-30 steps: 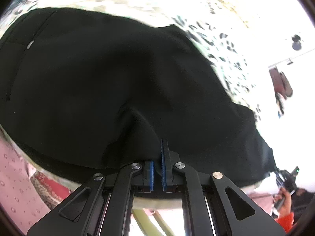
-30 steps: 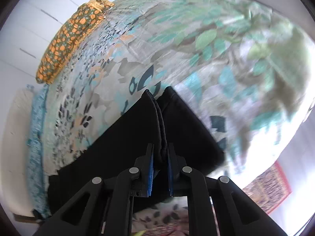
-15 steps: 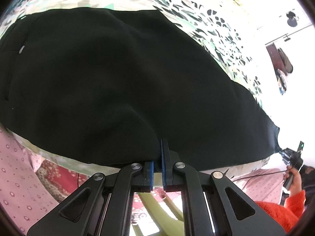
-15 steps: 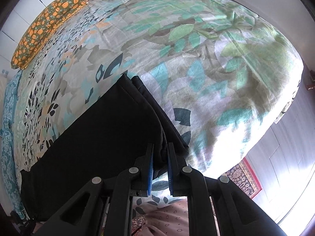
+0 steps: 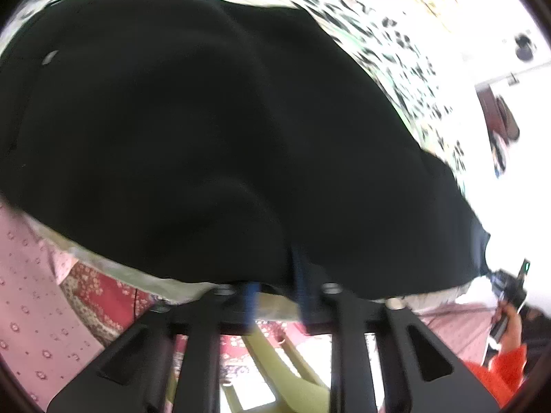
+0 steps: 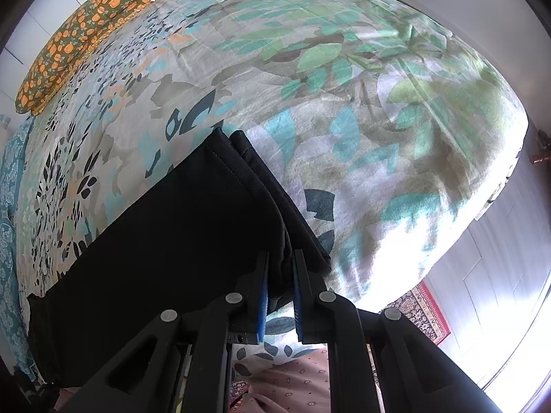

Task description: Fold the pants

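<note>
Left gripper (image 5: 275, 292) low centre of its frame, jaws have just been opening, spread, pants (image 5: 213, 130) edge lies at the pads but isn't pinched. Pants fill that frame, laid flat on the floral bedspread (image 6: 344, 103). Right gripper (image 6: 279, 292) pinches the stacked hems, low centre. To finish well: release the right only once the hems sit aligned and flat. Long axis runs from lower left to the hems at frame centre in the right view
</note>
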Demonstrator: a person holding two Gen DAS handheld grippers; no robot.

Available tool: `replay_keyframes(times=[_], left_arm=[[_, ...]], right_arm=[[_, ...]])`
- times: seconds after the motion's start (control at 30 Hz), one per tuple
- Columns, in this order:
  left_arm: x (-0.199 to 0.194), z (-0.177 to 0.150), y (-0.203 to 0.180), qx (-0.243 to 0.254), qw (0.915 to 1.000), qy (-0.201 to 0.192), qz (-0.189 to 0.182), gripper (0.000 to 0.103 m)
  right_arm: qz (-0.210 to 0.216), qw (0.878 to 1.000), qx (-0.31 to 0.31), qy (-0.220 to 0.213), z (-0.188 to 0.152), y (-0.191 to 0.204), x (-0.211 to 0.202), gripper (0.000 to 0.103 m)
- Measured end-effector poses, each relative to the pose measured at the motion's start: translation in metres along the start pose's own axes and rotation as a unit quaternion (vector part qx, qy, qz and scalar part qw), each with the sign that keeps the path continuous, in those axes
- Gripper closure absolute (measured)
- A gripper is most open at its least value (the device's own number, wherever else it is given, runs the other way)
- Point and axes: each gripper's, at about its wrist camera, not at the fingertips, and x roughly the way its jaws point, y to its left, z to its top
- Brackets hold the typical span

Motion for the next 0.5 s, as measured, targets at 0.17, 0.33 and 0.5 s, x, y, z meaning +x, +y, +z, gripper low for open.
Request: replay_keyframes(times=[0.17,0.33,0.5], left_arm=[[-0.014,0.002,0.028,-0.074,0.9968,-0.022,-0.022,0.070],[-0.015,-0.002,0.042,-0.112,0.9934,-0.021,-0.017,0.078],[-0.010,-0.010,0.047,-0.116,0.9930,-0.015,-0.012,0.096]], right_arm=[[0.003,1.000,0.001,0.000,0.000,-0.001,0.000,0.090],[0.002,1.000,0.000,0.000,0.000,-0.001,0.000,0.090],[0.002,1.000,0.001,0.000,0.001,-0.001,0.001,0.090]])
